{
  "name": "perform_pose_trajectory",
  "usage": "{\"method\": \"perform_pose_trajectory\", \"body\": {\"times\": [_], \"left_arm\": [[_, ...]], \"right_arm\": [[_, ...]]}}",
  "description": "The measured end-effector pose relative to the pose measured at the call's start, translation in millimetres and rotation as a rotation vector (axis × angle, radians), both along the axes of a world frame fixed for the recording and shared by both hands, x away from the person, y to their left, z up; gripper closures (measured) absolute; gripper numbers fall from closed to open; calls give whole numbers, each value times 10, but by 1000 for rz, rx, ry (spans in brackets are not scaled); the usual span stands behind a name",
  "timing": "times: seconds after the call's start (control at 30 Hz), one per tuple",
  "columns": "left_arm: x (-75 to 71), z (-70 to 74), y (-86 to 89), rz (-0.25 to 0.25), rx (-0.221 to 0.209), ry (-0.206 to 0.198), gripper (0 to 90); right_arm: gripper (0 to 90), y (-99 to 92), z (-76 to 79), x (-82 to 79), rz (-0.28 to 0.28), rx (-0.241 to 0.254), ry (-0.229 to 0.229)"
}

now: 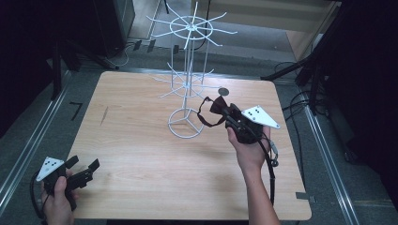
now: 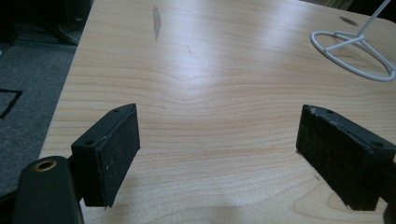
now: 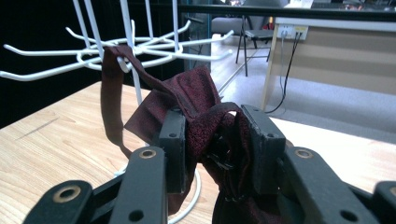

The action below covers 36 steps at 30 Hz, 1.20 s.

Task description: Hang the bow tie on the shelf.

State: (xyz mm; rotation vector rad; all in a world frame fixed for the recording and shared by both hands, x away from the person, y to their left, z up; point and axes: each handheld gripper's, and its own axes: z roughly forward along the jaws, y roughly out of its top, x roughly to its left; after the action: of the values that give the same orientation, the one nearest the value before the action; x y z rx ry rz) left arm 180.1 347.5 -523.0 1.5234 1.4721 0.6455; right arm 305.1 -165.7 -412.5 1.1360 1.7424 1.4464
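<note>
right tool pinching a dark red bow tie, strap looped over rack hook, left tool spread wide near desk corner

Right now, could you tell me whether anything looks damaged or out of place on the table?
Nothing looks damaged. The light wooden table bears one dark streak near its left edge, and the dark red fabric bow tie sits bunched in the right gripper.
</note>
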Motion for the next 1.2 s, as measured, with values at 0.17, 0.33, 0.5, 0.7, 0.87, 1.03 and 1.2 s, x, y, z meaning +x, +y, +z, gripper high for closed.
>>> {"method": "perform_pose_trajectory", "body": {"times": [0.17,0.33,0.5,0.7,0.87,1.03,1.2], "left_arm": [[1,0,-5,-1,7,0,143],[-1,1,-9,-1,11,2,143],[-2,2,-12,0,14,2,144],[-5,2,-11,-3,14,-1,144],[-2,2,-14,-3,14,1,144],[-2,1,-13,-2,14,1,144],[-2,1,-14,-2,14,0,144]], "right_arm": [[651,23,-90,72,-8,5,38],[651,58,-141,132,-12,26,58],[650,136,-209,191,-22,29,78],[649,252,-302,256,-23,43,107],[649,298,-350,293,-27,53,127],[649,334,-410,344,-26,98,150],[649,388,-454,360,-21,104,166]]}}
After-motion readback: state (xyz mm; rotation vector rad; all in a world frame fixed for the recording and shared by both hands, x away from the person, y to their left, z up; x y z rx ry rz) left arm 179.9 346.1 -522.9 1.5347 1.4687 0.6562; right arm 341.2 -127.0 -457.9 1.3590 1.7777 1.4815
